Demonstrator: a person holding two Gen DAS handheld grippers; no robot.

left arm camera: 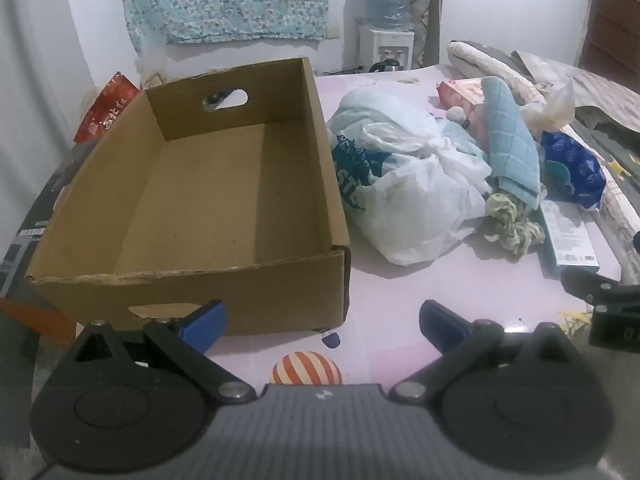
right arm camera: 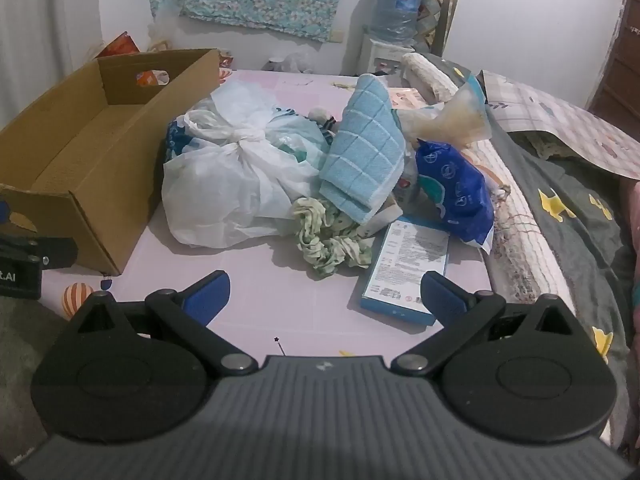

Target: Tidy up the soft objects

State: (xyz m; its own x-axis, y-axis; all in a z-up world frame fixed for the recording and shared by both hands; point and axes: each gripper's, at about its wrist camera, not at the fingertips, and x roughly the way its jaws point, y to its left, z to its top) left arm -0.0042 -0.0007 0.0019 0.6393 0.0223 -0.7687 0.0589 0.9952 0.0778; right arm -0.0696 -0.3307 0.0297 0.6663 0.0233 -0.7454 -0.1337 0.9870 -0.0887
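Observation:
An empty cardboard box (left arm camera: 192,200) stands on the pink bed sheet at the left; it also shows in the right wrist view (right arm camera: 80,152). Right of it lies a pile: a knotted white plastic bag (left arm camera: 404,184) (right arm camera: 236,168), a light blue checked towel (left arm camera: 512,140) (right arm camera: 364,148), a green-white scrunched cloth (left arm camera: 516,220) (right arm camera: 328,240), a blue plastic pack (left arm camera: 576,172) (right arm camera: 456,192) and a flat blue box (left arm camera: 568,240) (right arm camera: 408,260). My left gripper (left arm camera: 322,324) is open and empty in front of the box. My right gripper (right arm camera: 324,294) is open and empty in front of the pile.
A rolled cream blanket (right arm camera: 432,72) and a dark blanket (right arm camera: 560,216) lie on the right. A water dispenser (left arm camera: 388,32) stands by the back wall. A red bag (left arm camera: 104,108) sits behind the box. A striped balloon print (left arm camera: 306,368) is on the sheet.

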